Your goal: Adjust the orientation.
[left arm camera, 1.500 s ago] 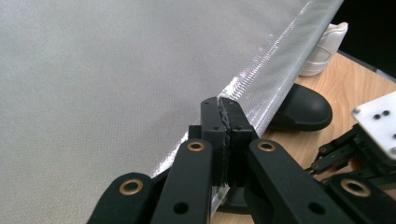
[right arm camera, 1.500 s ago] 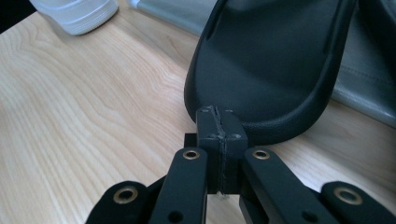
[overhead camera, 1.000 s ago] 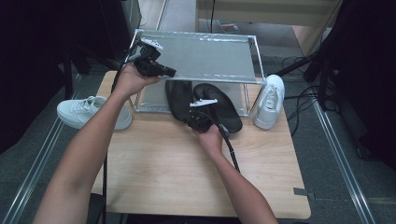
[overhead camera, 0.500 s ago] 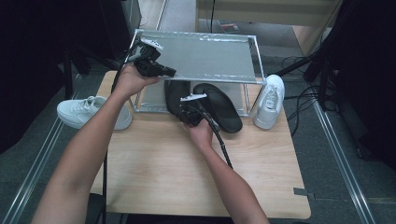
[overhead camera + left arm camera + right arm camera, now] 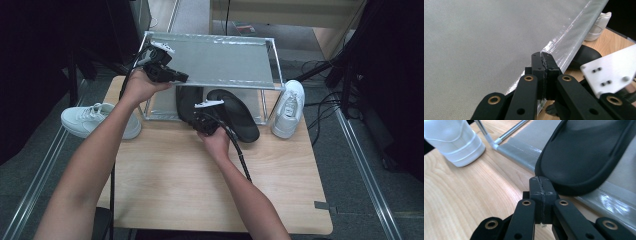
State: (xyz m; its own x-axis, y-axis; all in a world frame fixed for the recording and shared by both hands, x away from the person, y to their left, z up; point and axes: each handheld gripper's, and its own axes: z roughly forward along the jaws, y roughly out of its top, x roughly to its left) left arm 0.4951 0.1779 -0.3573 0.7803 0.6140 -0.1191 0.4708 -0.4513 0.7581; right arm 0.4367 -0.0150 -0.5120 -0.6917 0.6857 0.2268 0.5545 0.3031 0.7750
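Left gripper (image 5: 175,76), jaws pressed together and empty, over silver mesh shoe rack (image 5: 220,60), right gripper (image 5: 199,119) likewise closed, empty, black rubber slipper (image 5: 237,112) at its two o'clock, on lower shelf.

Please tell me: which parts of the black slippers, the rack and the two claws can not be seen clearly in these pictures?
- Left black slipper, high view: its heel end hidden by the right claw; toe under the rack's top shelf.
- Right black slipper, right claw view: cut off by the top and right edges.
- Rack's lower shelf, high view: mostly hidden under the top shelf.
- Left claw: contact with the shelf edge cannot be told.
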